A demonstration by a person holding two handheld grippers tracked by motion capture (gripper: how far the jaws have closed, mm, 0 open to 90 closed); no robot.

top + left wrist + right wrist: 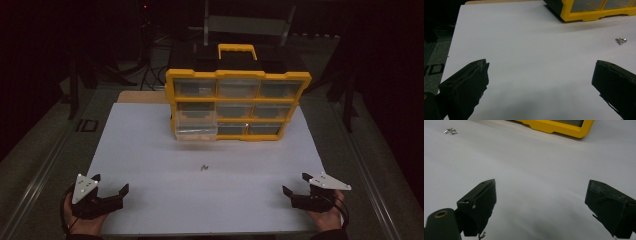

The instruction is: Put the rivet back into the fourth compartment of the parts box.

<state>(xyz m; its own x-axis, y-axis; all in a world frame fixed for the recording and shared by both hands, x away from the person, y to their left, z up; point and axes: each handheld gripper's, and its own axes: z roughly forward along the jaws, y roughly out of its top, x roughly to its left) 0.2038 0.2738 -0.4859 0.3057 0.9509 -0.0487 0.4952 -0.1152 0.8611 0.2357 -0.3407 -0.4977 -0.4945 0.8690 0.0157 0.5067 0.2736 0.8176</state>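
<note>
Small screws (204, 167) at frame centre on the counter (150, 165), roughly midway between left gripper (111, 187) lower left and right gripper (294, 184) lower right, both released, empty, well apart.

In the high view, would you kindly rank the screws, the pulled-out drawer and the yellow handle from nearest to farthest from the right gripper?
From the right gripper:
1. Screws, mid-table, to its left.
2. Pulled-out drawer, the organizer's bottom-left.
3. Yellow handle, atop the organizer at the back.

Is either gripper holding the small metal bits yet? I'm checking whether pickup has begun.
No: the small metal bits lie loose on the white board, apart from the left gripper and right gripper, whose jaws stand open.
</note>
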